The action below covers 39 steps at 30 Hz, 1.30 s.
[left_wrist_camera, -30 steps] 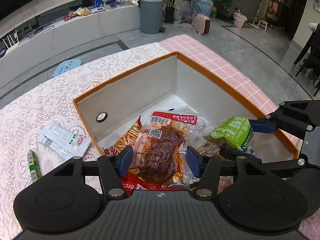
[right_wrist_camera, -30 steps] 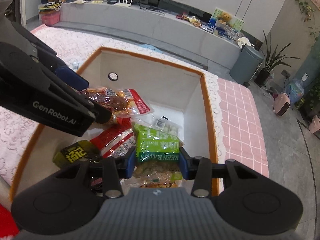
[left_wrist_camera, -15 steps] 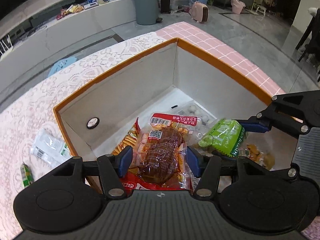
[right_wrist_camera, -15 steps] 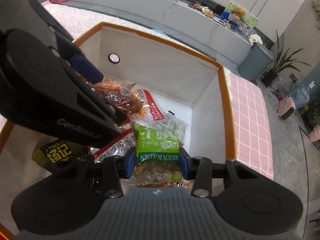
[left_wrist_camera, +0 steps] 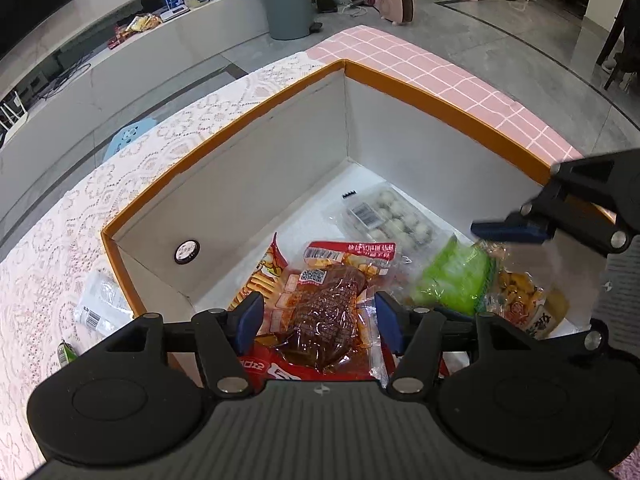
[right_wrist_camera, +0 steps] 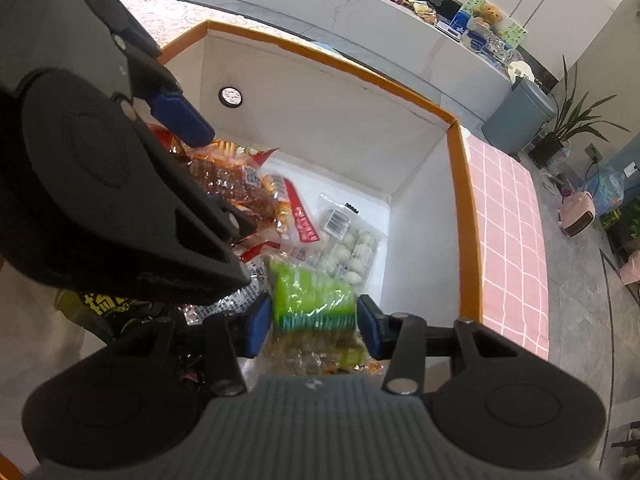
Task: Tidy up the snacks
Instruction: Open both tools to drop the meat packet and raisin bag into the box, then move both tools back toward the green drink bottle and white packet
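Fingers of both grippers are being opened over the orange-rimmed box (left_wrist_camera: 224, 148): the left gripper (left_wrist_camera: 318, 320) is freeing the brown meat packet (left_wrist_camera: 326, 316), the right gripper (right_wrist_camera: 312, 328) the green raisin bag (right_wrist_camera: 310, 300). Both snacks were clamped a moment earlier and are judged delivered inside.

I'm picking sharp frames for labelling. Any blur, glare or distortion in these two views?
Left wrist view: the green bag is motion-smeared, with glare on the meat pack, while the box rim bows from fisheye. Right wrist view: the green bag is blurred and its lettering streaked; the tray of white balls stays fairly sharp; the left gripper looms dark and fills the left side.
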Motion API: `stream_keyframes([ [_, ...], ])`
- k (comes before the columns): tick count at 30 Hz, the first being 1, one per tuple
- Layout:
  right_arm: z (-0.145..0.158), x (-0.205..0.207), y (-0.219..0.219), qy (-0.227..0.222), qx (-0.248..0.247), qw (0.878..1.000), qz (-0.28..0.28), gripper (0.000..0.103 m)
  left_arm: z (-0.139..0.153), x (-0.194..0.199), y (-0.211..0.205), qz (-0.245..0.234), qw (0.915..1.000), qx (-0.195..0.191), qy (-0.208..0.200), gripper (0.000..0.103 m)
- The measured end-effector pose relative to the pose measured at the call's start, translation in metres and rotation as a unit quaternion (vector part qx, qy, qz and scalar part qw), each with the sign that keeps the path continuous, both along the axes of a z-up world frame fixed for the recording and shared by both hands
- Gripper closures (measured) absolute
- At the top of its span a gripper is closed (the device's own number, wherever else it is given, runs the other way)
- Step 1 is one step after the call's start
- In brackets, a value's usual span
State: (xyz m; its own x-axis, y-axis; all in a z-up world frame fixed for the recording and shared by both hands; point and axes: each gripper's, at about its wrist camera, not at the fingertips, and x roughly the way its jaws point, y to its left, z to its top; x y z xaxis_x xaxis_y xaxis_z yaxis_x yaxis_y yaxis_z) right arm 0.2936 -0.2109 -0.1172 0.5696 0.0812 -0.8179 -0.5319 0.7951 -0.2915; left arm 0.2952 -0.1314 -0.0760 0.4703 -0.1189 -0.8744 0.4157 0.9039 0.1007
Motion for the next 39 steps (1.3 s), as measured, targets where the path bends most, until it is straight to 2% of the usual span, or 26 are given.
stream_keyframes([
  [7,0.015,-0.011,0.001,-0.018,-0.012,1.0,-0.001,0.036,0.018,-0.011,0.0,0.002,0.9997,-0.002,-0.023,0.024],
  [10,0.024,-0.017,0.001,-0.024,-0.014,1.0,-0.003,0.029,0.028,-0.019,0.003,0.005,0.9994,-0.002,-0.033,0.023],
  [12,0.029,-0.022,0.001,-0.026,-0.015,1.0,-0.005,0.021,0.034,-0.026,0.006,0.008,0.9991,-0.004,-0.041,0.022],
  [15,0.037,-0.031,0.001,-0.03,-0.017,0.999,-0.002,0.013,0.044,-0.034,0.01,0.016,0.9981,-0.006,-0.059,0.022],
  [17,0.042,-0.037,0.002,-0.037,-0.024,0.999,-0.004,0.009,0.052,-0.04,0.015,0.021,0.9972,-0.012,-0.07,0.022],
  [20,0.051,-0.046,0.001,-0.047,-0.021,0.999,-0.008,0.009,0.064,-0.049,0.024,0.038,0.9953,-0.022,-0.087,0.022],
  [25,0.066,-0.057,-0.001,-0.05,0.017,0.998,-0.037,0.008,0.082,-0.064,0.045,0.076,0.9895,-0.044,-0.115,0.022],
  [33,0.082,-0.086,0.007,-0.052,0.121,0.989,-0.072,0.004,0.105,-0.089,0.079,0.121,0.9787,-0.078,-0.147,0.021],
  [39,0.085,-0.112,0.021,-0.092,0.181,0.977,-0.065,0.003,0.108,-0.103,0.105,0.159,0.9694,-0.095,-0.162,0.021],
])
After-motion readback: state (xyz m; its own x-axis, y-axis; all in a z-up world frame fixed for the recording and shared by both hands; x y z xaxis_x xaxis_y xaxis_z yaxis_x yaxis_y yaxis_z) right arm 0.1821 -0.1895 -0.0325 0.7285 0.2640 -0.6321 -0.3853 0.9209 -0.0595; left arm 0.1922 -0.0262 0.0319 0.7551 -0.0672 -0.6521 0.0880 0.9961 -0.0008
